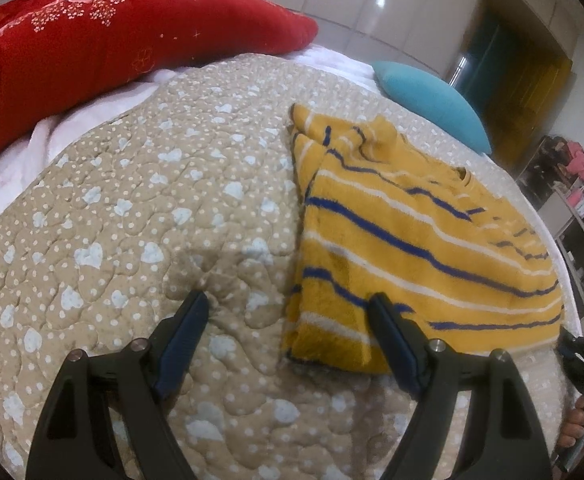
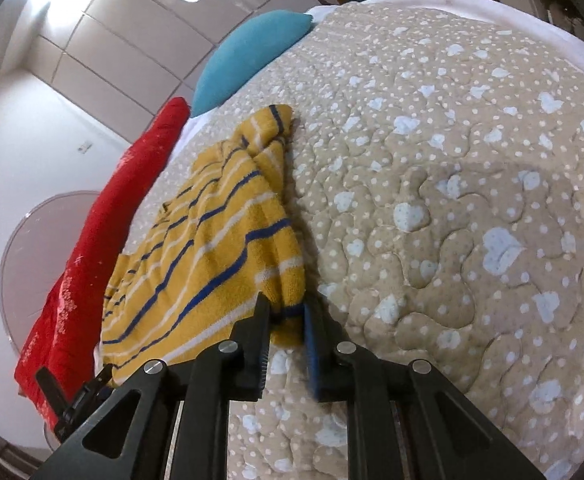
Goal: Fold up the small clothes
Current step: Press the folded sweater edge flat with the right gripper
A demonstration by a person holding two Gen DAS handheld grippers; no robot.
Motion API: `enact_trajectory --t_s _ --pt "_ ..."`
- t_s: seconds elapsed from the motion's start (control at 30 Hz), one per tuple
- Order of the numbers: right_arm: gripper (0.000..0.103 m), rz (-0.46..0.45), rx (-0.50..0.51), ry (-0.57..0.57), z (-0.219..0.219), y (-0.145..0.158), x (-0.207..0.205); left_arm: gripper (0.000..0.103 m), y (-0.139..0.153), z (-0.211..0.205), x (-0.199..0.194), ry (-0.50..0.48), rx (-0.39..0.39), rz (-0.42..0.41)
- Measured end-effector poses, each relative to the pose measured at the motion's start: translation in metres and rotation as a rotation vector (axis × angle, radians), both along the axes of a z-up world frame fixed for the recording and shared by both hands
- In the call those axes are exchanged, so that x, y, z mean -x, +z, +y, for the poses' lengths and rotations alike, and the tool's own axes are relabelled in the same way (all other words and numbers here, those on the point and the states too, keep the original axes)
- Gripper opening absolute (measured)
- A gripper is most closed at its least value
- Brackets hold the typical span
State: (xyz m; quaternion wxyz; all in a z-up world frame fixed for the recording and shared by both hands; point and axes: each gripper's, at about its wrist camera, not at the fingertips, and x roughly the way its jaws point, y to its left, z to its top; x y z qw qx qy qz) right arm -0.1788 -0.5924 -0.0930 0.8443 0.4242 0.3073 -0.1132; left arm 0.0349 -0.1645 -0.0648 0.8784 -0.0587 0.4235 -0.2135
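Left wrist: left gripper (image 1: 287,312) fingers wide apart, empty, straddling the near-left corner of the sweater (image 1: 412,236), which lies partly folded on the bed (image 1: 131,200); I'd close on both layers at that hem corner before lifting. Right wrist: right gripper (image 2: 285,312) fingers clamped on the sweater's (image 2: 219,248) near hem corner; keep both corners level so the fold lands square; no containers in view.

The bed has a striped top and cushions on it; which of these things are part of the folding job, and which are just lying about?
Part of the job:
- yellow striped top
- left gripper, open, above the top's edge
- right gripper, around the top's corner

Just lying about:
- red pillow
- blue cushion
- quilt, only the work surface
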Motion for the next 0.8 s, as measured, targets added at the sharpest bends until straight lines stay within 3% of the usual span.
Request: enact_trajectory --t_s 0.27,0.53,0.8 --pt "0.015 -0.073 0.022 0.009 0.005 -0.005 0.012 0.082 0.002 0.001 0.002 -0.005 -0.017 -0.009" --pt "0.020 -0.102 0.034 -0.003 0.013 -0.003 0.022 0.086 0.002 -0.011 0.003 -0.022 -0.088 -0.020" --pt "0.021 -0.103 0.035 -0.011 0.015 -0.003 0.025 0.087 0.003 -0.009 0.005 -0.020 -0.067 -0.021"
